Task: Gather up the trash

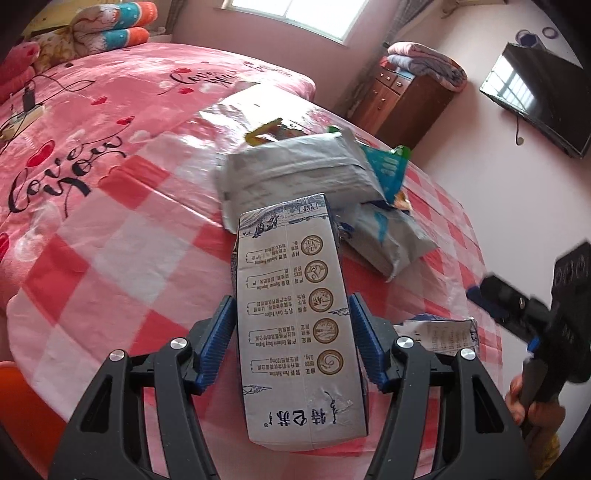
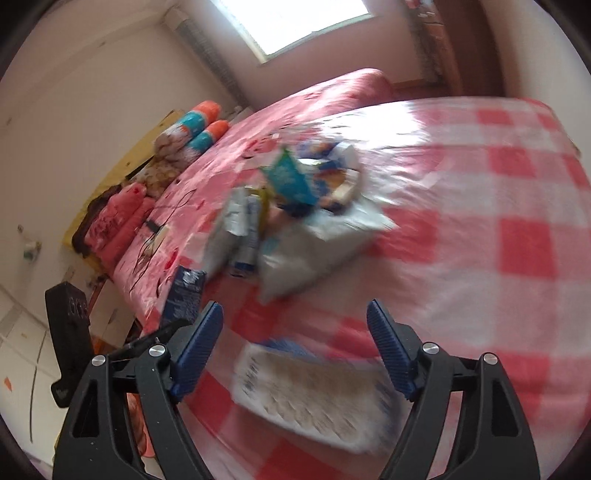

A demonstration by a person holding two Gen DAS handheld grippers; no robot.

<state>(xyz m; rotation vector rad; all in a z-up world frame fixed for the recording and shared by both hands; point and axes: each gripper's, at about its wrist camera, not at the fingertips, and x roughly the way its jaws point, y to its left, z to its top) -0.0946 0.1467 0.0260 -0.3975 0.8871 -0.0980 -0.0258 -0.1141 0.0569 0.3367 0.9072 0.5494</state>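
My left gripper (image 1: pixel 291 332) is shut on a white and blue milk carton (image 1: pixel 295 306) and holds it above the red checked tablecloth (image 1: pixel 110 266). Beyond it lies a pile of trash: a grey plastic mailer bag (image 1: pixel 295 170), a second grey bag (image 1: pixel 391 236) and a green snack wrapper (image 1: pixel 388 166). A second carton (image 1: pixel 443 332) lies flat at the right. In the blurred right wrist view, my right gripper (image 2: pixel 295 343) is open just above that flat carton (image 2: pixel 314 391). The pile (image 2: pixel 295 214) lies beyond. The held carton (image 2: pixel 184 291) shows at the left.
A bed with a pink "Love you" cover (image 1: pixel 92 110) borders the table, with rolled quilts (image 1: pixel 110 29) at its head. A wooden cabinet (image 1: pixel 399 99) and a wall TV (image 1: pixel 539 99) stand at the right. A tiled floor (image 2: pixel 22 354) lies below the table edge.
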